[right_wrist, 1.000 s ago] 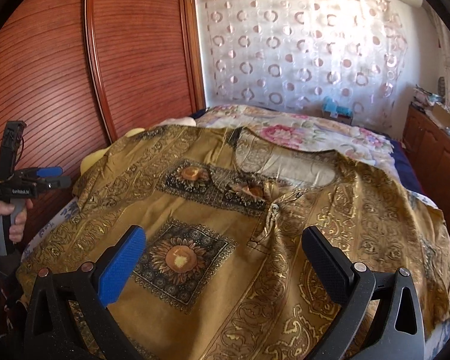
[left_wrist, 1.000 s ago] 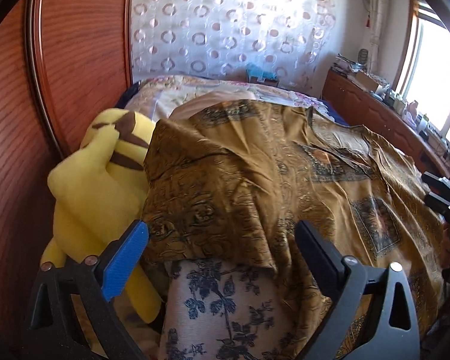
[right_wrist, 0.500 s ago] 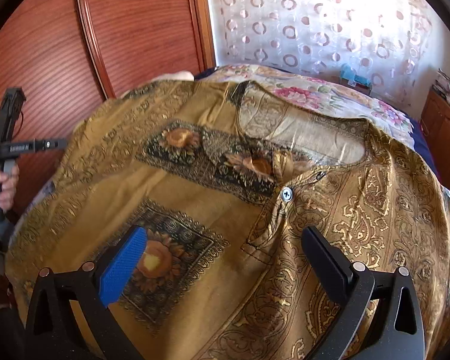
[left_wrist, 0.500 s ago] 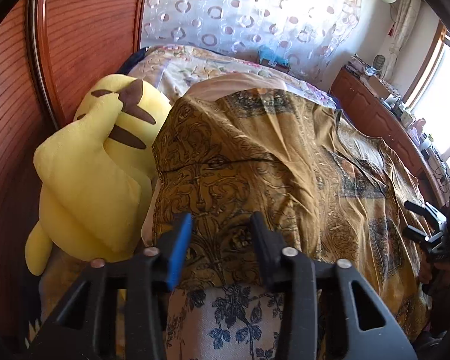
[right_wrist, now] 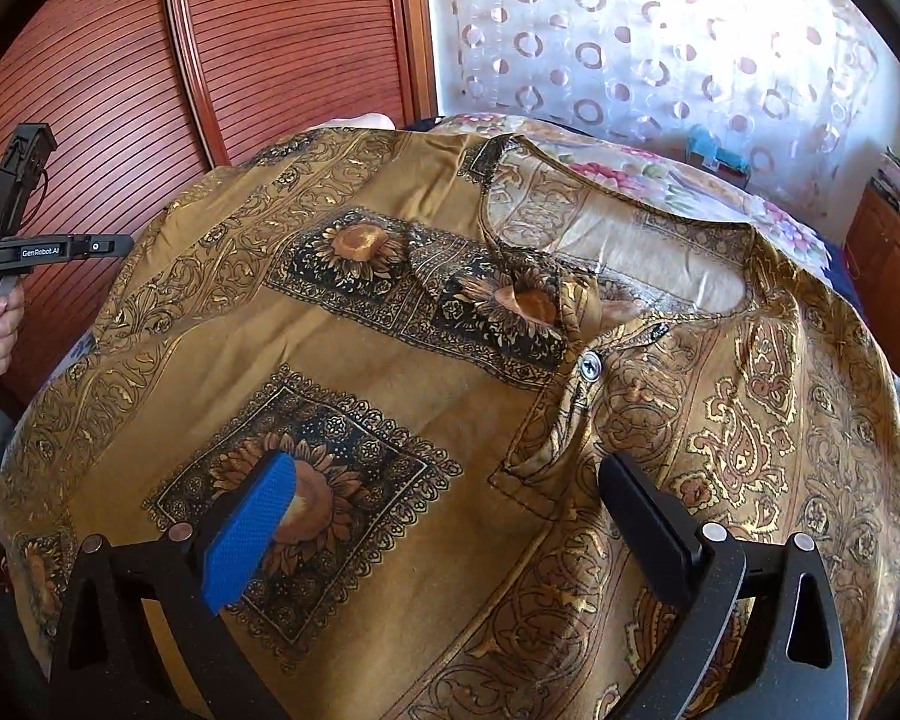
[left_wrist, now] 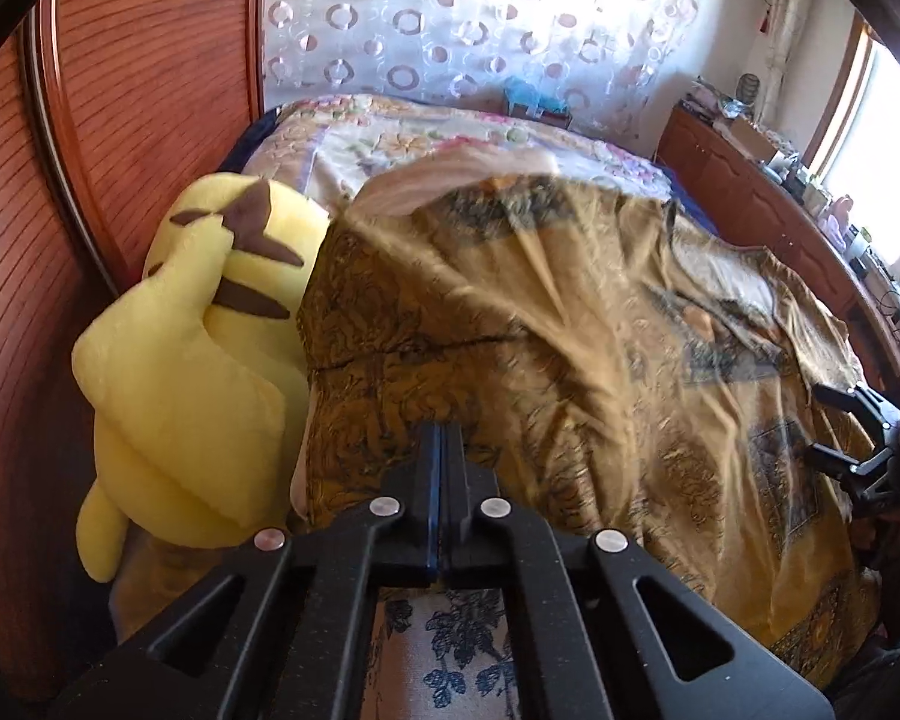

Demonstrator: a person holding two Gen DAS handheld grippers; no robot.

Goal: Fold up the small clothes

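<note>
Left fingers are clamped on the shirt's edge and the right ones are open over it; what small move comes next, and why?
Probably close the right gripper on the gold patterned shirt. The left gripper has just closed on the shirt's edge beside the yellow plush toy, while the right fingers stand open above flat cloth, holding nothing.

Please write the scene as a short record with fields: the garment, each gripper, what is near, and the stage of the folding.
garment: golden patterned shirt, spread flat on the bed, neckline away from the person
left gripper: shut on the shirt's hem edge; its jaws have just been closing
right gripper: open, above the shirt's front, gripping nothing
button: fastened at the placket
near the left edge: yellow plush toy, against the wooden wardrobe
stage: no fold made yet
</note>
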